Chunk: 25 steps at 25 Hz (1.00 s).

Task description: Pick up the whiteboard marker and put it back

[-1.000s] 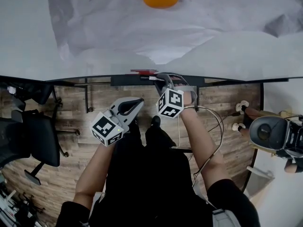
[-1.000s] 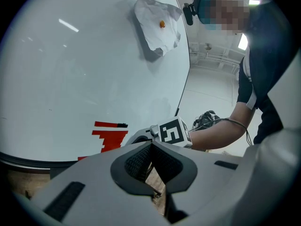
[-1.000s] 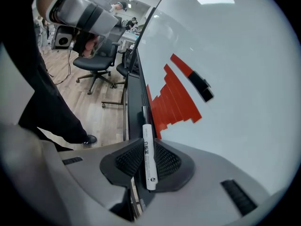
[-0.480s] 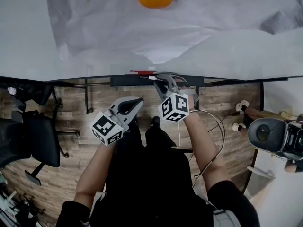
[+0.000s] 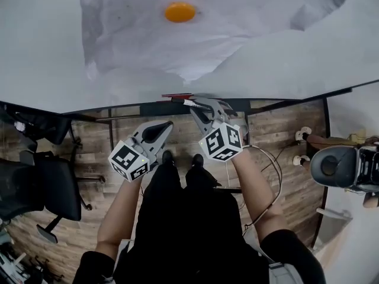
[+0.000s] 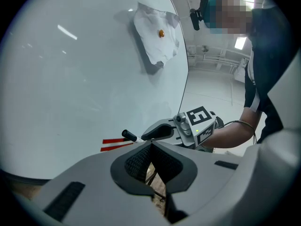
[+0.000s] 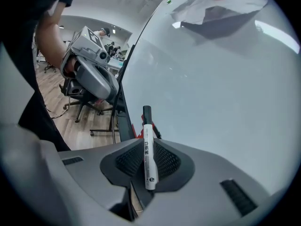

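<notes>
The whiteboard marker (image 7: 148,154), white with a black cap, lies lengthwise between the pads of my right gripper (image 7: 147,163), which is shut on it. Its cap points up along the whiteboard (image 7: 221,88). In the head view the right gripper (image 5: 198,106) holds the marker (image 5: 190,103) just above the board's black tray (image 5: 151,108). Two red markers (image 5: 176,96) lie on that tray beside it. My left gripper (image 5: 167,125) hangs to the left, below the tray, shut and empty. From the left gripper view (image 6: 151,147) the marker's black cap (image 6: 129,135) sticks out of the right gripper (image 6: 162,130).
A sheet of white paper (image 5: 195,46) is pinned to the whiteboard by an orange magnet (image 5: 180,12). A black office chair (image 5: 50,188) stands on the wood floor at the left. A grey device (image 5: 337,167) stands at the right. A cable (image 5: 269,170) trails from the right arm.
My right gripper has risen from the tray with the marker in it and tilted more upward. The left gripper has lifted slightly.
</notes>
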Motion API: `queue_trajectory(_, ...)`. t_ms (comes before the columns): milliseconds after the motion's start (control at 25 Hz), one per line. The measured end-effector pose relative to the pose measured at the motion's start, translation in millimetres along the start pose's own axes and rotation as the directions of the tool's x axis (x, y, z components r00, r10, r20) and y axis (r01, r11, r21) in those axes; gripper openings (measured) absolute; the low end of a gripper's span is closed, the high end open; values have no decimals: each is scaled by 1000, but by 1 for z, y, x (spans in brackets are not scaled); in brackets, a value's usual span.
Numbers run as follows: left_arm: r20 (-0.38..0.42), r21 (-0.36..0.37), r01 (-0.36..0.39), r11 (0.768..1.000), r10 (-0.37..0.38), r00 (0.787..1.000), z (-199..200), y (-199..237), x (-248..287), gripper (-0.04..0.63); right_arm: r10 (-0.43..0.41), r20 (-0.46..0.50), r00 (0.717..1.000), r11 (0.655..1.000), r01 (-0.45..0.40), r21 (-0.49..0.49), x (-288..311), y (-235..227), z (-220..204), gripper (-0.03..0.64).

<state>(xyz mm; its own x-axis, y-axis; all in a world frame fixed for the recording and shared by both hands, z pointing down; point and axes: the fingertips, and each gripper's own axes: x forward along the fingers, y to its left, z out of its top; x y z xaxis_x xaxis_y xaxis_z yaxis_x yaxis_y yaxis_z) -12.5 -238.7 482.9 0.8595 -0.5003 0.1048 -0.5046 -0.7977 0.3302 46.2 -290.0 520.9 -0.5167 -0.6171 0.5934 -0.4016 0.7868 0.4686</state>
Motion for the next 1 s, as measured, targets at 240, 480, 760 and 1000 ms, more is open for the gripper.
queue_trajectory(240,28,58,0,998,-2,1000,28,-2,-11,6,-58,77,995,996,53,67,-36,-11,28,74)
queue_trajectory(480,50,134,-11,991,4,999,56,-27,-18,6,-102,174,979,990,82,118,-83,-22,52,74)
queue_trajectory(760,89,173,-62,983,47,995,71,-72,-24,6,-125,288,950,984,83,155,-148,-18,67,74)
queue_trajectory(1000,100,194,-97,976,78,992,74,-117,-36,7,-150,375,915,984,100,150,-205,-8,81,74)
